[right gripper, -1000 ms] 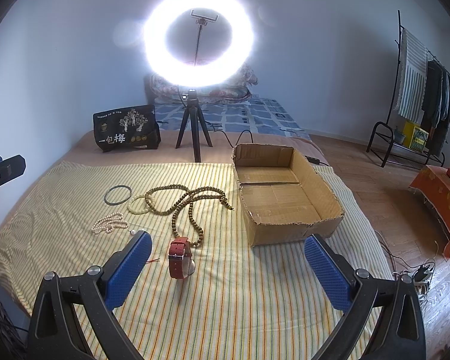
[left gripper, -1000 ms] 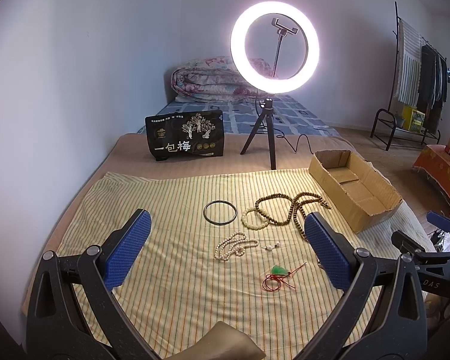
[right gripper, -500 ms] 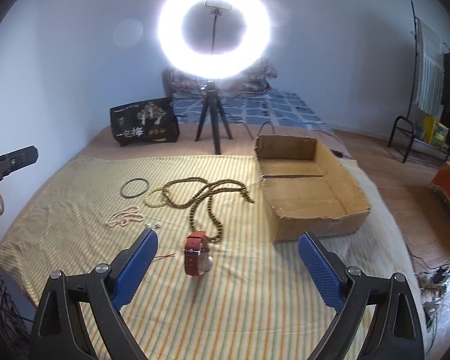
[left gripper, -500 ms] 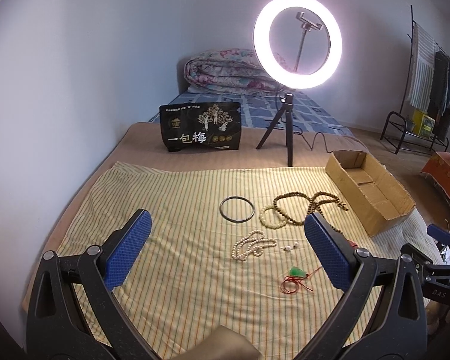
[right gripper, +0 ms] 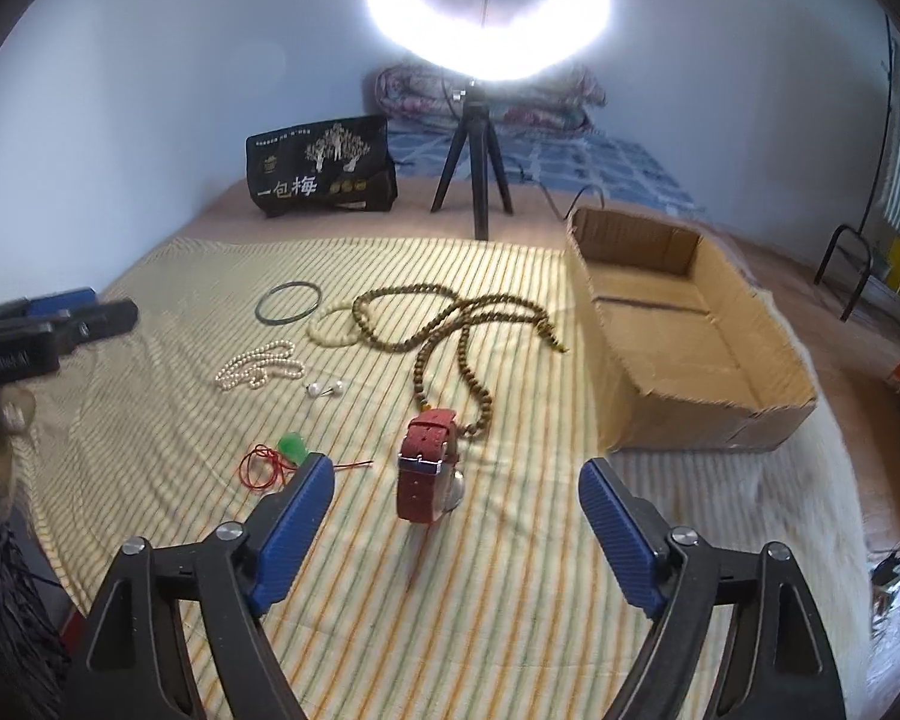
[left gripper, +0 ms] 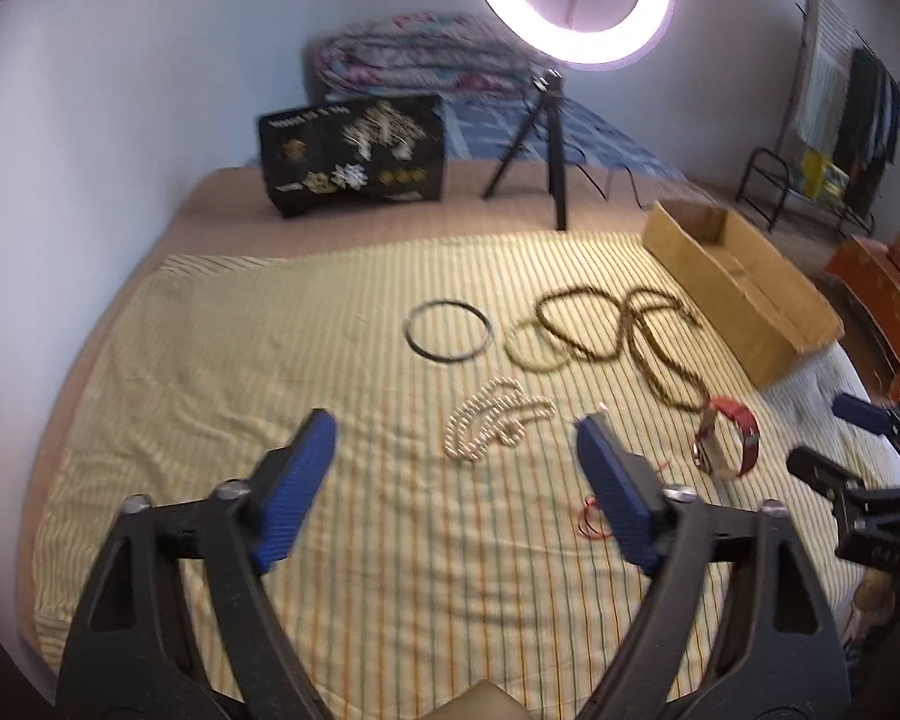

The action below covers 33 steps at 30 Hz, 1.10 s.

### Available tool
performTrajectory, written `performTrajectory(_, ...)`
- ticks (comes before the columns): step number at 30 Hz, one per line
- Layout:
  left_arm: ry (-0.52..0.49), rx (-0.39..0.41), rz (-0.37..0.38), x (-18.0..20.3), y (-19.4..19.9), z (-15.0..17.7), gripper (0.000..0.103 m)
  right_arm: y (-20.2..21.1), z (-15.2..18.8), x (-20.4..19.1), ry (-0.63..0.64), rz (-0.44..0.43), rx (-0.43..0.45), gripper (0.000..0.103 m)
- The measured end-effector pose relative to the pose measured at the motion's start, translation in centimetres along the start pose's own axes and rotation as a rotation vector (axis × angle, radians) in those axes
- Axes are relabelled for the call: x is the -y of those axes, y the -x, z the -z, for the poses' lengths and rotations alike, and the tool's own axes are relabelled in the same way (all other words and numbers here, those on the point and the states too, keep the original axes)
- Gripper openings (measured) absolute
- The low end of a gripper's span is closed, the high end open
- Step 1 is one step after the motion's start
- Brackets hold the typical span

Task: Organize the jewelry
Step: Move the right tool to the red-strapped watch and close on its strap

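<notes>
The red-strapped watch, standing on edge on the striped cloth ahead of the right gripper (jaws narrowing, nothing between them), looks light and springy, best pinched across its strap.

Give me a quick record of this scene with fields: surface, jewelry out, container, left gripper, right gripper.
surface: striped yellow cloth
jewelry out: red-strap watch, brown bead necklace, pearl strand, dark bangle, pale bangle, green pendant on red cord, two pearl earrings
container: cardboard box, nothing visible inside
left gripper: jaws closing, nothing between them
right gripper: jaws closing, watch just ahead, not gripped
</notes>
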<state>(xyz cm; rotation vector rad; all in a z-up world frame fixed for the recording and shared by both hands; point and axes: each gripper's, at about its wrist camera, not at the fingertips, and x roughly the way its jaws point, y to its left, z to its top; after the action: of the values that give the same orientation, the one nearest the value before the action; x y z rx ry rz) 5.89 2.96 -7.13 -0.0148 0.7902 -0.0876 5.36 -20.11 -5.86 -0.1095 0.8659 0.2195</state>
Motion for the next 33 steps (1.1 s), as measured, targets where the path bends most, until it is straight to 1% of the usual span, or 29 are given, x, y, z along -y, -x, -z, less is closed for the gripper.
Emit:
performTrajectory(3, -0.039, -0.022, 0.046, 1.0, -0.9, 0.4, 0.070, -0.8, 0.0, -0.1, -0.001, -0.017, -0.014, 0.081)
performTrajectory(4, -0.049, -0.028, 0.058, 1.3, -1.3, 0.6, 0.062, -1.1, 0.1, -0.2, 0.004, -0.019, -0.019, 0.079)
performTrajectory(5, -0.059, -0.036, 0.063, 1.6, -1.6, 0.7, 0.057, -1.3, 0.1, -0.3, 0.009, -0.022, -0.025, 0.078)
performTrajectory(7, -0.073, -0.055, 0.077, 2.0, -2.5, 0.8, 0.054, -2.0, 0.3, -0.4, 0.016, -0.032, -0.043, 0.076)
performTrajectory(8, -0.075, -0.075, 0.095, 2.3, -3.2, 1.0, 0.048, -2.4, 0.3, -0.5, 0.017, -0.038, -0.055, 0.073)
performTrajectory(10, -0.071, -0.116, 0.126, 2.4, -4.5, 0.9, 0.038, -3.1, 0.4, -0.5, 0.015, -0.054, -0.074, 0.071)
performTrajectory(12, -0.067, -0.135, 0.148, 2.6, -5.2, 0.9, 0.037, -3.6, 0.5, -0.5, 0.014, -0.065, -0.084, 0.069)
performTrajectory(14, -0.077, -0.141, 0.167, 3.0, -5.7, 0.9, 0.032, -4.1, 0.5, -0.7, 0.020, -0.065, -0.090, 0.068)
performTrajectory(15, -0.080, -0.144, 0.175, 3.2, -6.0, 1.0, 0.032, -4.4, 0.6, -0.9, 0.028, -0.063, -0.094, 0.067)
performTrajectory(17, -0.093, -0.152, 0.194, 3.6, -6.5, 0.9, 0.032, -4.9, 0.6, -1.0, 0.041, -0.058, -0.103, 0.063)
performTrajectory(20, -0.126, -0.148, 0.199, 4.3, -7.1, 0.7, 0.032, -5.6, 0.5, -1.2, 0.049, -0.056, -0.119, 0.058)
performTrajectory(22, -0.131, -0.151, 0.203, 4.4, -7.7, 0.6, 0.032, -6.0, 0.4, -1.0, 0.046, -0.060, -0.124, 0.057)
performTrajectory(24, -0.129, -0.161, 0.210, 4.4, -8.2, 0.5, 0.028, -6.1, 0.4, -1.0, 0.045, -0.059, -0.126, 0.055)
performTrajectory(25, -0.127, -0.167, 0.213, 4.4, -8.5, 0.5, 0.025, -6.2, 0.4, -0.9, 0.045, -0.057, -0.127, 0.052)
performTrajectory(26, -0.124, -0.172, 0.219, 4.4, -8.7, 0.4, 0.025, -6.4, 0.3, -0.8, 0.043, -0.053, -0.131, 0.049)
performTrajectory(30, -0.129, -0.193, 0.245, 5.0, -9.5, 0.3, 0.025, -6.8, 0.3, -0.4, 0.035, -0.048, -0.142, 0.045)
performTrajectory(32, -0.147, -0.196, 0.248, 5.5, -10.0, 0.2, 0.020, -6.9, 0.5, -0.2, 0.029, -0.045, -0.149, 0.042)
performTrajectory(33, -0.153, -0.198, 0.249, 5.7, -10.2, 0.2, 0.020, -7.0, 0.5, -0.1, 0.022, -0.048, -0.153, 0.042)
